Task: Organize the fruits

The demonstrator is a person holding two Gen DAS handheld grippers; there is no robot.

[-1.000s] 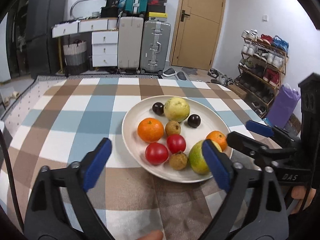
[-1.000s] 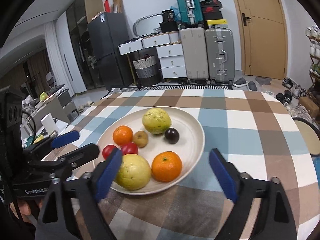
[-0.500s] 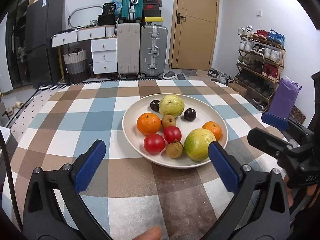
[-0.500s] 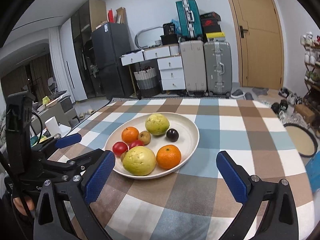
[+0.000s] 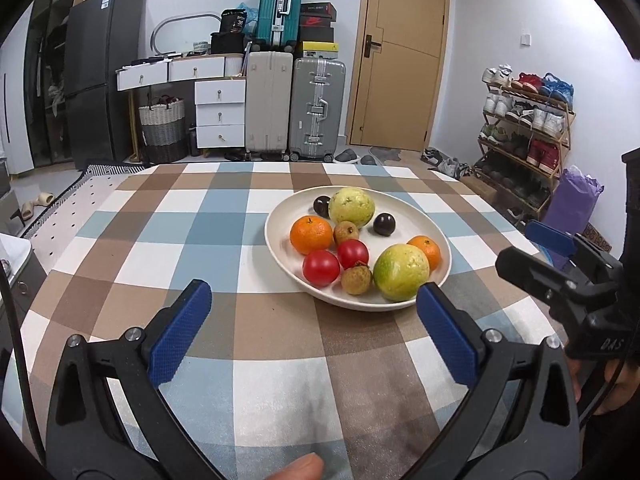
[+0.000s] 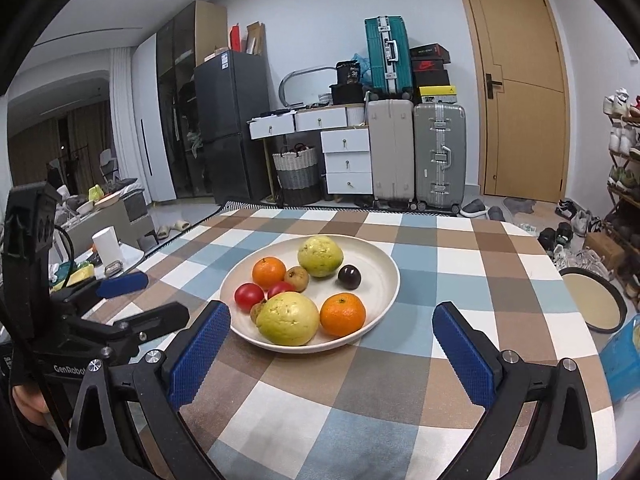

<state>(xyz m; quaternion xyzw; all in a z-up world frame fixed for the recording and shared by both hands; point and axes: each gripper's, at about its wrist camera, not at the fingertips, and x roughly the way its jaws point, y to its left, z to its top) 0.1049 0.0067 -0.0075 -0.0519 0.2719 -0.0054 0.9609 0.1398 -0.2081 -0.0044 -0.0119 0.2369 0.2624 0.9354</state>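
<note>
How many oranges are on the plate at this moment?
2. One orange lies at the left side of the plate, beside the far guava. The other orange lies at the right, behind the near guava. None seems hidden.

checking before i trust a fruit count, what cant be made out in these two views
- Second dark plum: missing in the right wrist view, likely behind the far guava.
- Near brown fruit: right wrist view, mostly hidden by the near guava.
- Plate: bottom under the fruit, hidden in both views.
- Round tray beyond the table edge: contents and support unclear, right wrist view.
</note>
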